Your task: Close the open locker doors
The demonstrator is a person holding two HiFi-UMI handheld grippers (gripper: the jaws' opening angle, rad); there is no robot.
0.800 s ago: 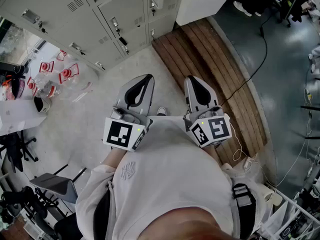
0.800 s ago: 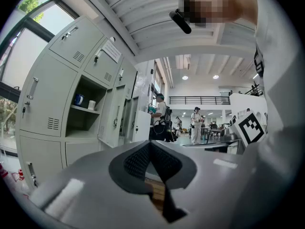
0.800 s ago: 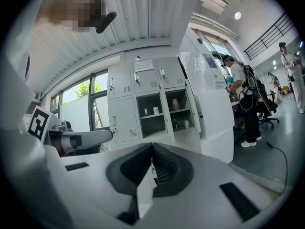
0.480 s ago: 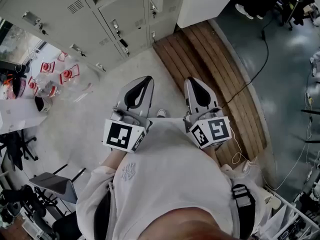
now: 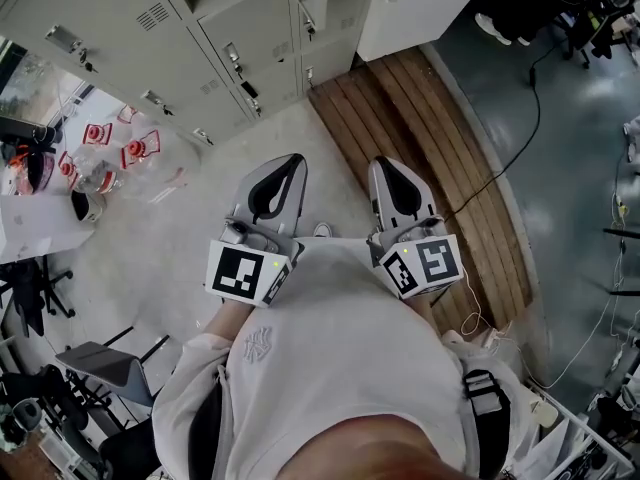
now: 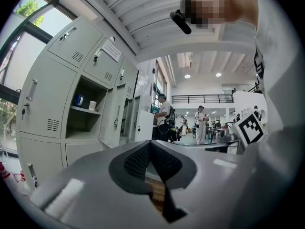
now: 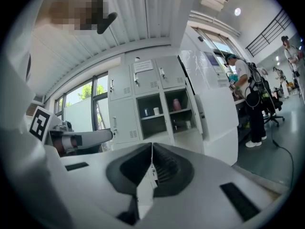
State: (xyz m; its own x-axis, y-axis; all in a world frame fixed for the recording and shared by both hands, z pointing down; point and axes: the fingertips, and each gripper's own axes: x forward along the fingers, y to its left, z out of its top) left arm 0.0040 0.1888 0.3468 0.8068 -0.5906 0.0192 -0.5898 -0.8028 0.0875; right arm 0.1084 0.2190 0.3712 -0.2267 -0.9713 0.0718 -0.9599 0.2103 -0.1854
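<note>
A bank of grey lockers (image 5: pixel 150 28) stands ahead of me, and a white open door (image 5: pixel 420 8) juts out at its right end. In the right gripper view two open compartments (image 7: pixel 164 111) show shelves with cups and a pink bottle, beside a large open door (image 7: pixel 214 113). The left gripper view shows an open compartment (image 6: pixel 86 111) holding two cups, with open doors (image 6: pixel 114 123) past it. My left gripper (image 5: pixel 285 163) and right gripper (image 5: pixel 385 163) are held close to my body, well short of the lockers. Both are shut and hold nothing.
A wooden platform (image 5: pixel 420 158) runs along the floor at the right, with a black cable (image 5: pixel 510 138) lying over it. Clear bottles with red labels (image 5: pixel 110 158) sit on the floor at the left. Chairs (image 5: pixel 110 368) stand at the lower left. People (image 6: pixel 164 120) stand further back.
The lockers and floor have shifted a little in the head view. Both grippers remain shut in the same place near my body.
</note>
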